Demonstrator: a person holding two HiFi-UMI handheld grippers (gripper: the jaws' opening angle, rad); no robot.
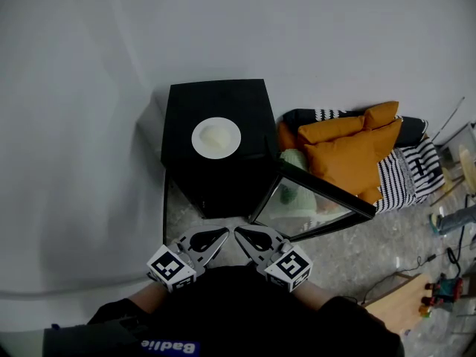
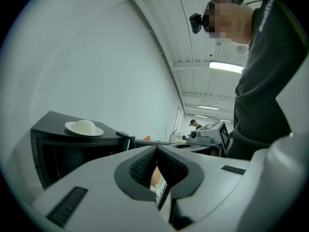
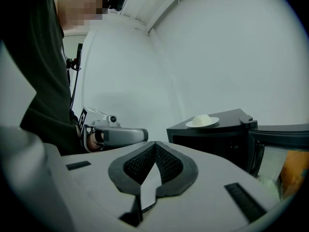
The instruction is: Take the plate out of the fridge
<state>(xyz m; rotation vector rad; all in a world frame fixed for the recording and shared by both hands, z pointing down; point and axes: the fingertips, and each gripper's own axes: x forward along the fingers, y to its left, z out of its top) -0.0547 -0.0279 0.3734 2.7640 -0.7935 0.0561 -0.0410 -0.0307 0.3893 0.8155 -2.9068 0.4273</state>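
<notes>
One round white plate (image 1: 199, 141) carrying pale domed food (image 1: 215, 135), set atop small black box-shaped fridge (image 1: 190, 103), outside it. Glass-fronted fridge door (image 1: 309, 199) swung open; interior dark, contents indiscernible. Left gripper (image 1: 217, 238) and right gripper (image 1: 245, 236) fully closed, pads together, gripping nothing, side by side before fridge.

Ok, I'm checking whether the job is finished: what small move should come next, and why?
Probably reach the right gripper to the open door and push it shut: the plate already sits on top of the fridge, and this gripper and the left gripper are shut, empty.
</notes>
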